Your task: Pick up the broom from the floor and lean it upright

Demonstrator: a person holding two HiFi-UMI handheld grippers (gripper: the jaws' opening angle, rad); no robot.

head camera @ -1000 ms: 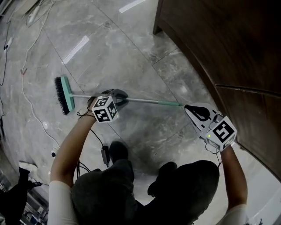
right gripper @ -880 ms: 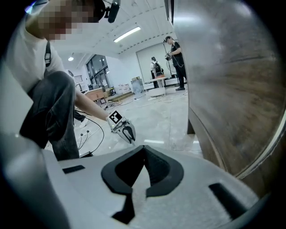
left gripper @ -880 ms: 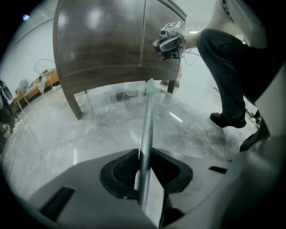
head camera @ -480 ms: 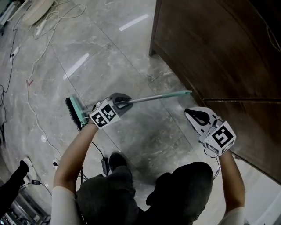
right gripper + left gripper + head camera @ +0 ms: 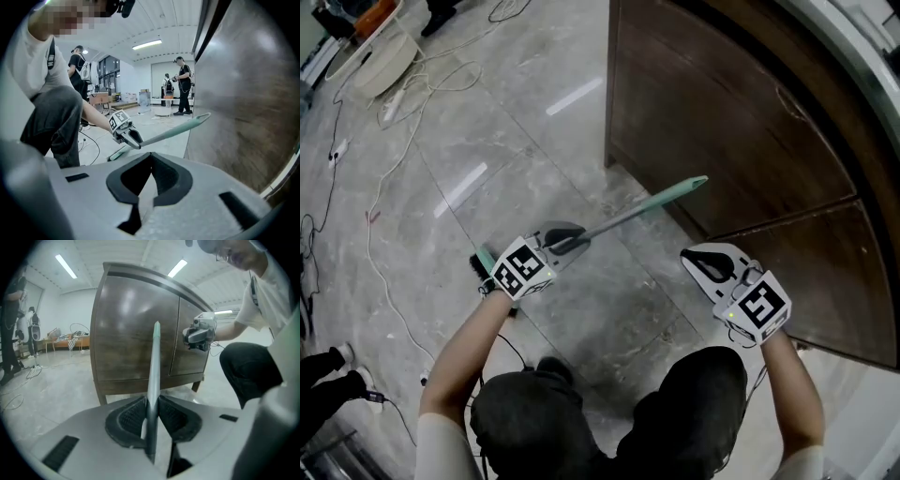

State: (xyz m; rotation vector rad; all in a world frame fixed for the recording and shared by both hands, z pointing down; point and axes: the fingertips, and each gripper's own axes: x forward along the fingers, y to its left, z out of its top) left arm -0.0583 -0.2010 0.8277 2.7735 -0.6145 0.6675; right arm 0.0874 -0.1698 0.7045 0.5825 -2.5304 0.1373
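My left gripper [image 5: 567, 239] is shut on the broom's grey handle [image 5: 628, 216], which slants up to its teal tip [image 5: 698, 183] in front of the cabinet. Its dark bristle head [image 5: 478, 264] peeks out low beside my left hand. In the left gripper view the handle [image 5: 153, 362] runs straight up between the pressed pads [image 5: 133, 416]. My right gripper [image 5: 689, 255] hangs apart from the broom, below its tip, shut with nothing in it. The right gripper view shows the slanted broom [image 5: 173, 130] with the left gripper [image 5: 129, 136] on it.
A dark wooden cabinet [image 5: 741, 122] with curved doors stands on legs at the right, just behind the handle tip. Cables [image 5: 384, 103] trail over the grey marble floor at the left. People [image 5: 183, 84] stand far back in the room.
The left gripper has risen with the handle, tilting the broom up from the floor. The handle's end, which lay at the right gripper's tip, has swung away towards the cabinet. The right gripper rose too.
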